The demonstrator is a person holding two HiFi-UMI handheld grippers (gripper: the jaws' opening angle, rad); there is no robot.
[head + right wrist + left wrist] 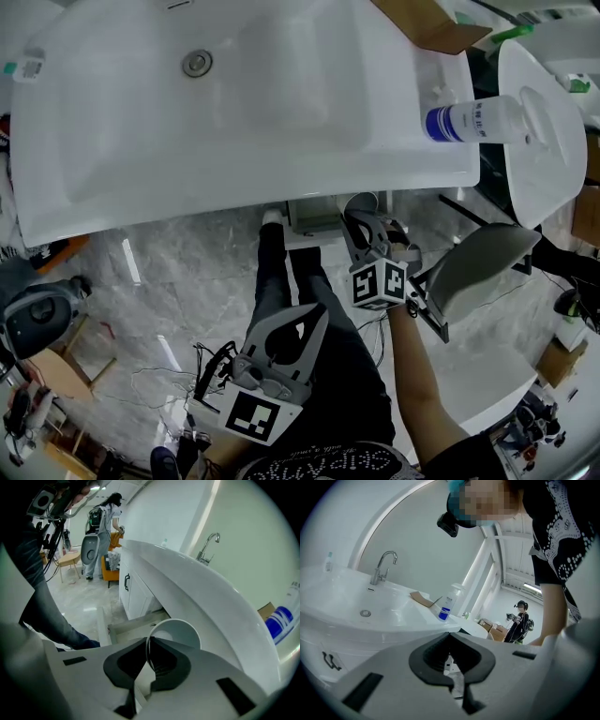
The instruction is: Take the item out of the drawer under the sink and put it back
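Note:
My right gripper (149,660) is shut on the rim of a white cup (177,632), which lies on its side with its mouth facing the camera. Just beyond the cup is the open drawer (133,623) under the white sink (206,597). In the head view the right gripper (364,225) points down at the drawer (314,217) below the sink's front edge (281,187). My left gripper (305,323) hangs lower and nearer, over the person's dark trouser leg. In the left gripper view the left gripper (454,679) has its jaws together with nothing between them.
A bottle with a blue label (473,120) lies on the sink's right end beside a piece of cardboard (427,23). A grey seat (487,267) stands at the right. White cabinet doors (126,585) continue past the drawer. Another person (519,620) stands far off.

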